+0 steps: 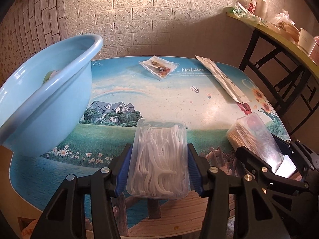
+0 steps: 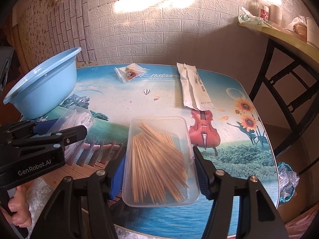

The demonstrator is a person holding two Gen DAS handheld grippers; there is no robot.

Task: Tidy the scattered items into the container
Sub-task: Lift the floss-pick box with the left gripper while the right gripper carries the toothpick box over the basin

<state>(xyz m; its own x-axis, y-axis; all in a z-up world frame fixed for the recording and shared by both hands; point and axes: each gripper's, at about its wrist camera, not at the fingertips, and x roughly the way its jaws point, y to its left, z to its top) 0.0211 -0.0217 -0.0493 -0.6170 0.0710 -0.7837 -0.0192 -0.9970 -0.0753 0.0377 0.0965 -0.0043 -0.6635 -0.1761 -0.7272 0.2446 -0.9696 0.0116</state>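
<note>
Floss-pick box is clamped between the blue pads of the left gripper, low centre on the table. Toothpick box is likewise pinched by the right gripper. Blue basin sits at ten o'clock. Boxes should be kept level when lifted and released only once past the rim. Sachet and chopstick sleeve are left at twelve and one o'clock.
</note>
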